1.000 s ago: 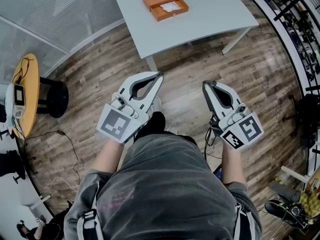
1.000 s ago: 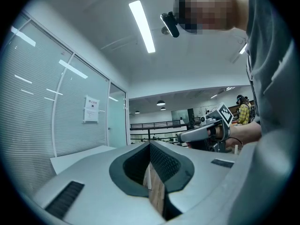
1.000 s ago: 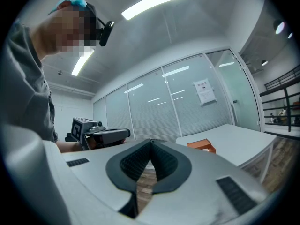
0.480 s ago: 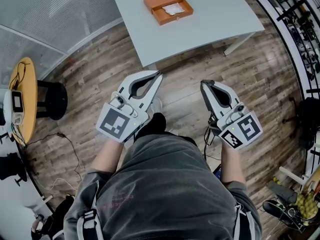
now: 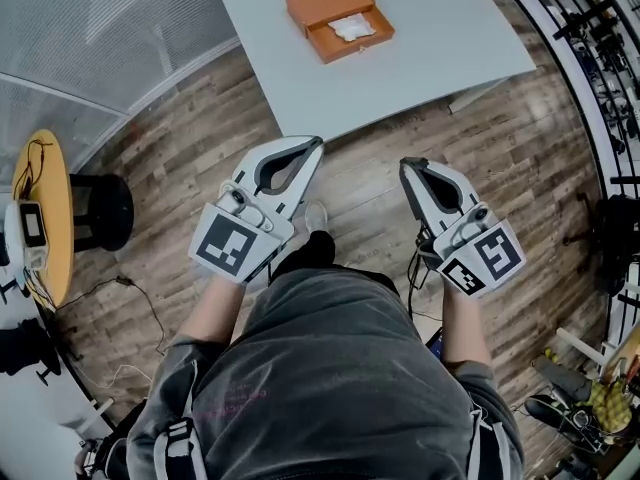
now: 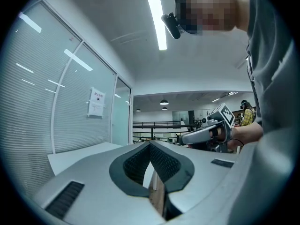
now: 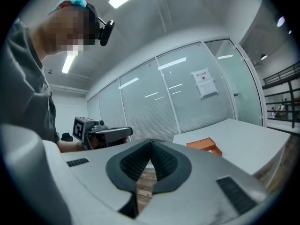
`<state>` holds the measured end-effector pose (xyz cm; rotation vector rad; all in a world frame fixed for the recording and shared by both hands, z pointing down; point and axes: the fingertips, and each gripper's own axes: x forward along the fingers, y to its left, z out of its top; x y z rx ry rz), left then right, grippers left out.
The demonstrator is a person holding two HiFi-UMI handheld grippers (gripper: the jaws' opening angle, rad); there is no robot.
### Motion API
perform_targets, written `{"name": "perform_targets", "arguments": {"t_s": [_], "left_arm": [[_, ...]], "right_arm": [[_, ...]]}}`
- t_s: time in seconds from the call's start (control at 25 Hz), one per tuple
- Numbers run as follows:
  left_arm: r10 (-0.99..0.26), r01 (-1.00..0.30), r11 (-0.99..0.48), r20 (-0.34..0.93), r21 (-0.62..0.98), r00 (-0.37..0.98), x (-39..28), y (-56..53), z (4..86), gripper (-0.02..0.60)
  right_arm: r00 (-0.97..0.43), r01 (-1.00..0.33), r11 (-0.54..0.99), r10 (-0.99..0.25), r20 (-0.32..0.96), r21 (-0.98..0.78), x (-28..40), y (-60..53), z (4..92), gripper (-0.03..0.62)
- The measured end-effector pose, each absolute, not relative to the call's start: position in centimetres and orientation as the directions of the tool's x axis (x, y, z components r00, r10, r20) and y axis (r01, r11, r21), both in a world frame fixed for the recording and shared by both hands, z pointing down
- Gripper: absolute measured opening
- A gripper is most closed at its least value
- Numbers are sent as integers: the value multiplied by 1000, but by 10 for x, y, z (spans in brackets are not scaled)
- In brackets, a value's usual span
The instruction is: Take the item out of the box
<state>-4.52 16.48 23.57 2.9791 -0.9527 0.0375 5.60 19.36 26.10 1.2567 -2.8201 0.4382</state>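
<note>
An open orange box (image 5: 339, 17) lies on the white table (image 5: 440, 48) at the top of the head view, with a pale wrapped item (image 5: 351, 27) in its tray. The right gripper view shows the orange box (image 7: 204, 145) far off on the table. My left gripper (image 5: 318, 142) and right gripper (image 5: 404, 164) hang side by side over the wooden floor, short of the table's near edge. Both have their tips together with nothing between them. In each gripper view the jaws meet at the tip.
A round yellow side table (image 5: 45, 208) with a device and cables stands at the left beside a black stool (image 5: 102, 211). Glass partition walls run along the left. Racks and bags crowd the right edge. The person's dark shoe (image 5: 305, 253) is on the floor between the grippers.
The table and orange box have drawn nearer to both grippers and shifted lower in the head view as the person walks forward. Both grippers stay shut.
</note>
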Motion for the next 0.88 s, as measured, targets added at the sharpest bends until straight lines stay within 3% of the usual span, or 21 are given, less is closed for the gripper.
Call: {"name": "perform_targets", "arguments": {"t_s": [0.88], "left_arm": [[-538,-539,-841,35,34,842,-111,29,245,12]], "right_arm": [[-629,-774,590,-760,167,-232,-11,64,263,5]]}}
